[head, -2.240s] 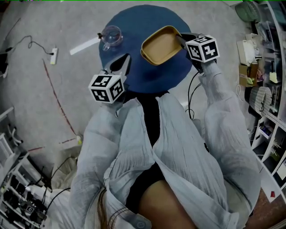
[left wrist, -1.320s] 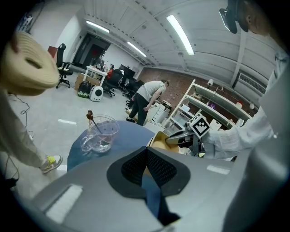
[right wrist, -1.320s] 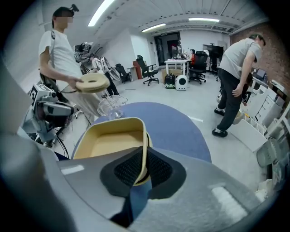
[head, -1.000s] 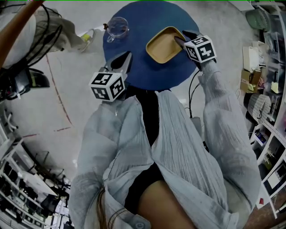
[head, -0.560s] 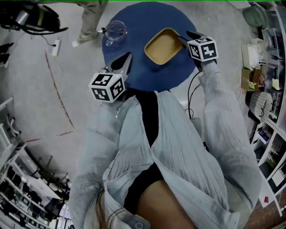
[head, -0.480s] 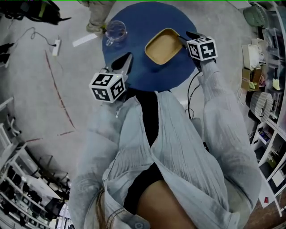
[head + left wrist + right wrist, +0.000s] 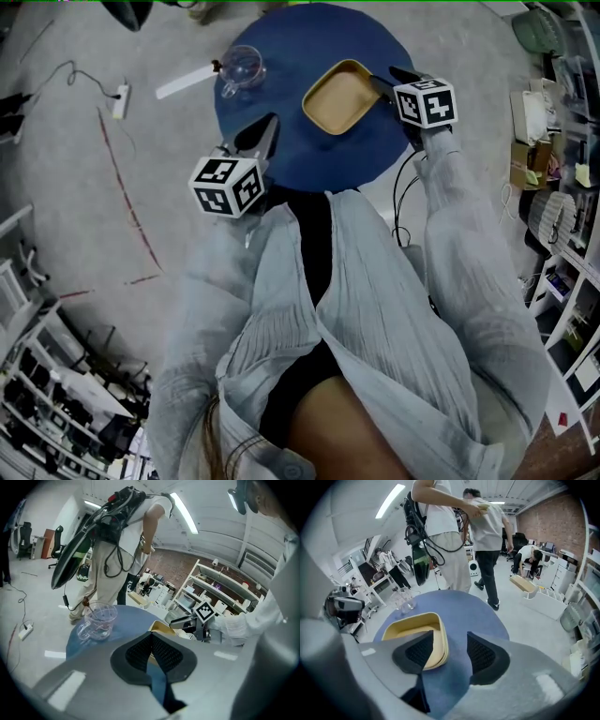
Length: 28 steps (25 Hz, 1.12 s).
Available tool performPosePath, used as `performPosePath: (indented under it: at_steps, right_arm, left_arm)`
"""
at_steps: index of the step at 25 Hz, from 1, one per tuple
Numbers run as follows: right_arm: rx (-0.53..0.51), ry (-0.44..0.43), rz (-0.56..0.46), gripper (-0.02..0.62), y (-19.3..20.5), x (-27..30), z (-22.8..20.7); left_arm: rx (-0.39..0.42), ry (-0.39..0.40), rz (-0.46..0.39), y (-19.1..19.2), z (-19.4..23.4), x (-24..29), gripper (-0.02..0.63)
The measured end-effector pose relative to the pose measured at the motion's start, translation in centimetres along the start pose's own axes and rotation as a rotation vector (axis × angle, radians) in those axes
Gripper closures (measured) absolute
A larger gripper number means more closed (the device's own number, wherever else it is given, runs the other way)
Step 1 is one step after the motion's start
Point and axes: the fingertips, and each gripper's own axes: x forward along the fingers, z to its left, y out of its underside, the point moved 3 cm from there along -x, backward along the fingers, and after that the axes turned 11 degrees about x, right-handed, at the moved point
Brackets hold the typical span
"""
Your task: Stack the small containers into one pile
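Observation:
A yellow rounded-square container (image 7: 339, 97) lies on the round blue table (image 7: 300, 150), right of its middle. My right gripper (image 7: 382, 82) is at the container's right rim. In the right gripper view its jaws (image 7: 450, 652) are open and have just been opening. The container (image 7: 412, 630) has its right wall between them, close to the left pad (image 7: 419, 651), and neither pad presses on it. My left gripper (image 7: 264, 134) hovers over the table's near left edge, shut (image 7: 151, 644) with nothing in it. The container (image 7: 161, 629) shows partly beyond its pads.
A clear glass cup (image 7: 240, 70) with a handle stands at the table's far left, also the cup (image 7: 98, 620) in the left gripper view. People (image 7: 440, 536) stand just beyond the table. Shelves (image 7: 562, 187) line the right side. A power strip and cable (image 7: 117, 98) lie on the floor at left.
The yellow container has stayed in place and both grippers have barely shifted. A person who stood by the table's far left edge has left the head view.

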Motion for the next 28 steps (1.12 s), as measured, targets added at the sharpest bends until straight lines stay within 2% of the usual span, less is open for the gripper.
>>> performPosePath:
  at_steps: [4, 6, 14, 16, 22, 28]
  right_arm:
    - [0.089, -0.076, -0.078, 0.364, -0.2, -2.4, 0.8]
    - [0.121, -0.086, -0.135, 0.371, -0.3, -4.1, 1.3]
    - [0.286, -0.017, -0.432, 0.574, -0.3, -11.8, 2.4]
    - [0.312, -0.003, -0.508, 0.594, -0.2, -13.5, 3.0]
    - [0.329, 0.043, -0.663, 0.594, 0.6, -17.4, 4.5]
    - [0.25, 0.148, -0.706, 0.594, 1.7, -19.0, 5.9]
  left_arm:
    - [0.013, 0.031, -0.001, -0.6, 0.0, 1.2, 0.595]
    - [0.035, 0.06, -0.005, -1.3, -0.2, 1.8, 0.595]
    - [0.151, 0.206, -0.04, -5.2, -2.8, 3.3, 0.595]
    - [0.18, 0.246, -0.052, -6.0, -3.4, 3.4, 0.595]
    - [0.238, 0.338, -0.101, -8.3, -5.0, 3.6, 0.595]
    - [0.275, 0.363, -0.14, -9.6, -5.7, 3.7, 0.595]
